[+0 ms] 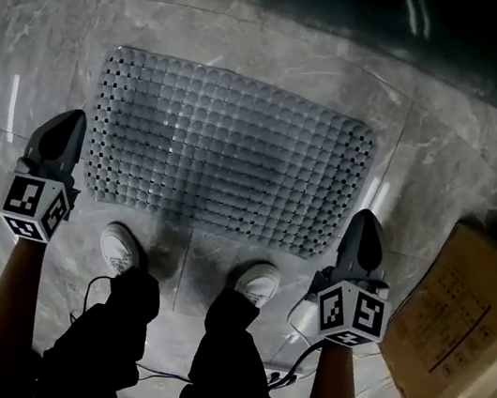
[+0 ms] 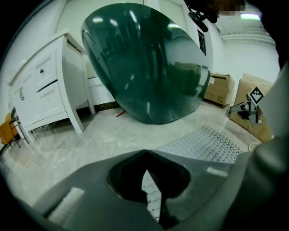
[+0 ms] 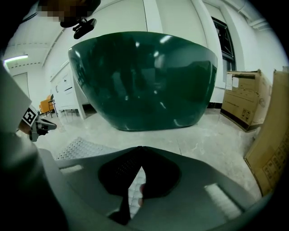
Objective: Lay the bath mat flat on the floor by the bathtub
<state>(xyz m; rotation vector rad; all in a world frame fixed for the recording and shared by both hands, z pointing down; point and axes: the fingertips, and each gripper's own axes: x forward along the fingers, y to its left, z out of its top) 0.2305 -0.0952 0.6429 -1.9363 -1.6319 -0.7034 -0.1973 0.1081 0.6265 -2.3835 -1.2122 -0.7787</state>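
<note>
Looking down in the head view, the bath mat [image 1: 227, 156] is lying flat and fully spread on the marble floor [image 1: 447, 152], at twelve o'clock from the person's shoes [image 1: 121, 247]. The dark bathtub [image 1: 359, 3] is sitting near its far edge. The left tool [image 1: 66, 128] is hovering at nine o'clock and the right tool [image 1: 364, 231] at three o'clock, neither touching the mat. A cardboard box [image 1: 470, 318] is resting at four o'clock, and nothing of its contents is showing.

In the left gripper view, the left tool's jaws are meeting at their tips with nothing between them.

In the right gripper view, the right tool's jaws are pressing together, empty. The tub is filling twelve o'clock, its inside hidden.

The laying step is looking finished. The next move is probably calling only for a check that no edge is curling.
</note>
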